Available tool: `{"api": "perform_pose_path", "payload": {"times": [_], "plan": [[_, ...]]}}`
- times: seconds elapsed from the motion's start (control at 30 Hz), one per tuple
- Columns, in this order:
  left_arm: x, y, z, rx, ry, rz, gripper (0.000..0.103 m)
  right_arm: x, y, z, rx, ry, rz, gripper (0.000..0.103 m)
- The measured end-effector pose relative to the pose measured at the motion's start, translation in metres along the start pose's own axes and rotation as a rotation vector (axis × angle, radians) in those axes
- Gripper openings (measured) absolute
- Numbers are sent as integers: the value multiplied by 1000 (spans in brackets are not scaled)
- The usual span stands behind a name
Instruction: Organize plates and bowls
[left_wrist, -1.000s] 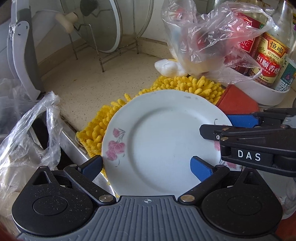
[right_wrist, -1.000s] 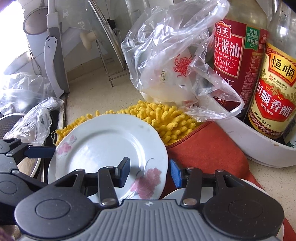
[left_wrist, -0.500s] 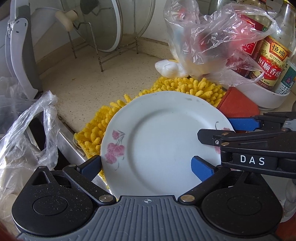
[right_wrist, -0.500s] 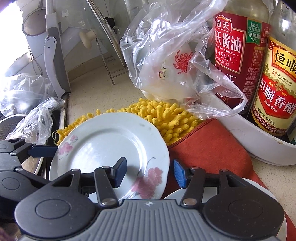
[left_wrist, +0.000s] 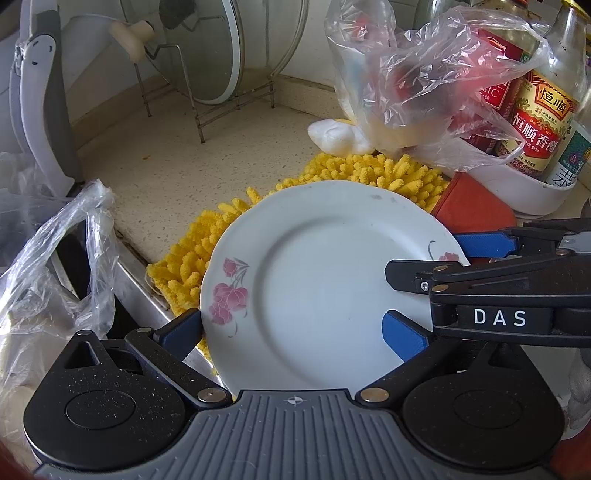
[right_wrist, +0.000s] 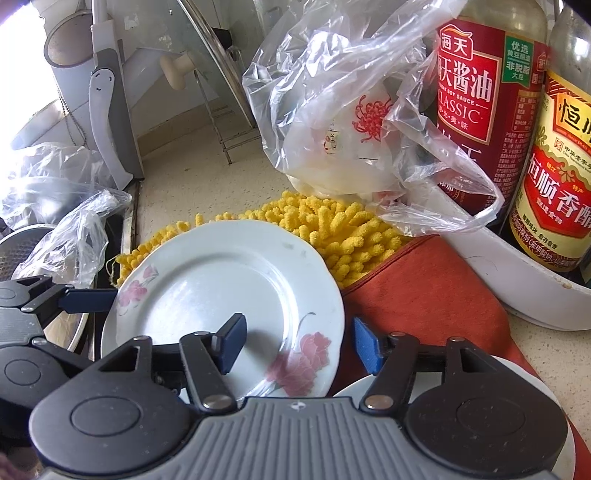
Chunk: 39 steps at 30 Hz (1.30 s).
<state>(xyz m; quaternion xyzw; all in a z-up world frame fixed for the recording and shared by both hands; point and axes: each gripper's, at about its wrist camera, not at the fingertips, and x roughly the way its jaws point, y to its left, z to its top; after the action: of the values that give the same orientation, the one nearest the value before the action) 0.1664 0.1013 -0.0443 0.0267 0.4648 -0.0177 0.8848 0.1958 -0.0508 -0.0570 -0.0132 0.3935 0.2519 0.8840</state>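
A white plate with pink flowers (left_wrist: 321, 273) lies partly on a yellow chenille mat (left_wrist: 184, 258); it also shows in the right wrist view (right_wrist: 221, 284). My left gripper (left_wrist: 291, 330) is open with the plate's near left rim between its blue pads. My right gripper (right_wrist: 299, 343) is open astride the plate's right rim; it also shows in the left wrist view (left_wrist: 480, 273). A second white dish (right_wrist: 354, 389) shows just under my right gripper, mostly hidden.
A red cloth (right_wrist: 424, 295) lies right of the plate. A white tub (right_wrist: 524, 288) holds sauce bottles (right_wrist: 476, 96). A clear plastic bag (right_wrist: 354, 122) stands behind the mat. A wire rack with a glass lid (left_wrist: 207, 51) is at the back. The sink edge (left_wrist: 136, 291) is on the left.
The plate has shifted a little toward the right and sits closer between the left pads. The right gripper's jaws have widened slightly around the plate's rim.
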Motion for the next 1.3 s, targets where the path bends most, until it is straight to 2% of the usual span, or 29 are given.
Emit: {"api": "perform_pose_path", "payload": {"times": [0.03, 0.1, 0.13, 0.27, 0.33, 0.4, 0.5, 0.8, 0.93, 1.1, 1.3], "plan": [[0, -1, -1, -1, -2, 1, 103, 0, 1, 0, 1, -1, 2, 66], [-1, -1, -1, -2, -7, 0, 103, 1, 0, -1, 14, -8, 21, 76], [-1, -1, -2, -4, -8, 0, 103, 1, -2, -2, 22, -11, 40, 78], [-1, 0, -2, -6, -9, -3, 103, 1, -2, -1, 20, -4, 48, 79], [-1, 0, -2, -7, -10, -1, 103, 0, 0, -1, 21, -8, 34, 74], [-1, -1, -2, -8, -11, -3, 103, -1, 3, -2, 10, -15, 18, 61], [-2, 0, -1, -20, -15, -1, 100, -4, 2, -4, 11, -18, 1, 52], [-8, 11, 3, -57, -17, -12, 93, -17, -5, -3, 97, -28, 18, 51], [-7, 16, 5, -57, -25, -15, 93, -25, -2, -3, 98, -46, 20, 51], [1, 11, 8, 12, -45, 14, 94, -10, -8, -5, 156, -16, 17, 50], [3, 21, 3, -19, -62, -13, 98, -17, -10, -13, 171, -54, 39, 52]]}}
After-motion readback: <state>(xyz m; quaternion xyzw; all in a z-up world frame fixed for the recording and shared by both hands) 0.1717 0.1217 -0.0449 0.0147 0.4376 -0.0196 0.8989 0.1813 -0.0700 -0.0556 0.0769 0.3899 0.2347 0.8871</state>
